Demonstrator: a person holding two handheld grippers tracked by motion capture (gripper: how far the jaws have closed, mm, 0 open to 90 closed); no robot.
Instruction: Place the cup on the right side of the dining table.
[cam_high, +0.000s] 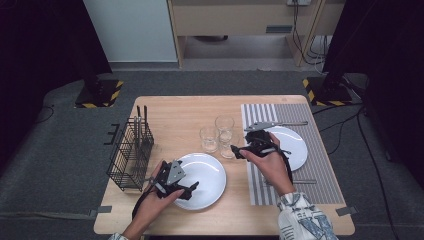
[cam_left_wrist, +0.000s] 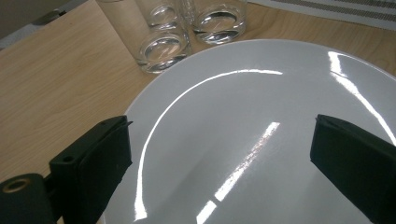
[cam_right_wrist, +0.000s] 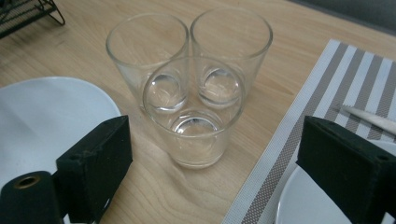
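Left gripper (cam_high: 192, 189) is held over the near white plate (cam_high: 210, 175), close to the table's (cam_high: 175, 107) near edge, left of centre. Jaws are spread wide with nothing between them; in the left gripper view the plate's glossy face (cam_left_wrist: 243, 116) is seen between and below them, contact can't be told.

Right gripper (cam_high: 238, 151) is held just right of the nearest glass (cam_high: 227, 145), jaws wide and empty. In the right gripper view that glass (cam_right_wrist: 194, 116) is framed between the jaws, untouched.

Three glasses are clustered mid-table, touching or nearly so. Second plate (cam_high: 295, 145) is set on the striped placemat (cam_high: 320, 165) toward the right edge. Wire rack (cam_high: 131, 155) is placed at the left edge.
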